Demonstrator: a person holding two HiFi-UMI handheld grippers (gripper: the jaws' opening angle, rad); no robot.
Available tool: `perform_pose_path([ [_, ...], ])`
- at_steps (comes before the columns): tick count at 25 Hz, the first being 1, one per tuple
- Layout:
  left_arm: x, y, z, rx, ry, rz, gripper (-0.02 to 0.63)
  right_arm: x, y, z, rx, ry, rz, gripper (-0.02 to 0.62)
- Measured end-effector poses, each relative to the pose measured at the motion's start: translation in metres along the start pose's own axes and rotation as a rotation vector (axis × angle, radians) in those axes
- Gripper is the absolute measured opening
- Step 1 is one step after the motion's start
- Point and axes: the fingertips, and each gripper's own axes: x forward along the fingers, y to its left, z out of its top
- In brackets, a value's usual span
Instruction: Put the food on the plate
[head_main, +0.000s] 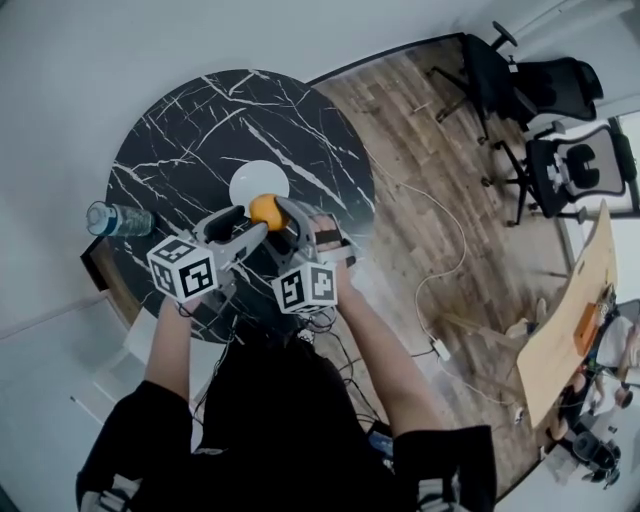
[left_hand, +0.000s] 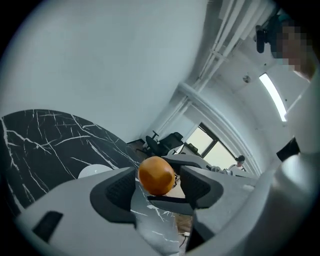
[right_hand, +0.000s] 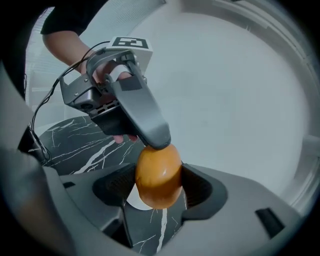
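Observation:
A smooth orange fruit (head_main: 265, 211) hangs just above the near rim of a small white plate (head_main: 258, 180) on the black marble round table (head_main: 190, 130). My right gripper (right_hand: 158, 185) is shut on the fruit (right_hand: 158, 176), both pads pressing its sides. My left gripper (left_hand: 157, 185) stands open around the same fruit (left_hand: 156, 175), with a small gap at its pads. In the right gripper view one left finger (right_hand: 142, 112) rests its tip on top of the fruit. The plate (left_hand: 95, 171) lies left of and beyond the jaws.
A clear water bottle (head_main: 115, 219) lies at the table's left edge. Office chairs (head_main: 520, 80) stand at the upper right on the wooden floor, a white cable (head_main: 440, 270) runs across it, and a wooden tabletop (head_main: 570, 310) is at the right.

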Motion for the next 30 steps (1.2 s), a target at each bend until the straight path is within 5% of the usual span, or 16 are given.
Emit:
perform_pose_path([
  [9, 0.024, 0.030, 0.001, -0.068, 0.030, 0.031, 0.268, 0.027, -0.001, -0.003, -0.060, 0.004, -0.028, 0.282],
  [18, 0.037, 0.070, -0.005, -0.076, 0.038, 0.117, 0.256, 0.045, 0.009, -0.031, 0.046, 0.077, -0.016, 0.310],
  [22, 0.036, 0.085, 0.002, 0.033, 0.057, 0.183, 0.256, 0.040, 0.014, -0.051, 0.269, 0.107, -0.021, 0.277],
  [24, 0.038, 0.091, 0.003, 0.131, 0.087, 0.217, 0.256, 0.036, 0.010, -0.062, 0.393, 0.117, -0.068, 0.108],
  [26, 0.041, 0.095, 0.004, 0.241, 0.116, 0.245, 0.256, 0.034, 0.006, -0.073, 0.475, 0.129, -0.111, 0.014],
  [30, 0.048, 0.098, 0.003, 0.384, 0.151, 0.275, 0.256, 0.033, 0.005, -0.088, 0.583, 0.156, -0.127, 0.000],
])
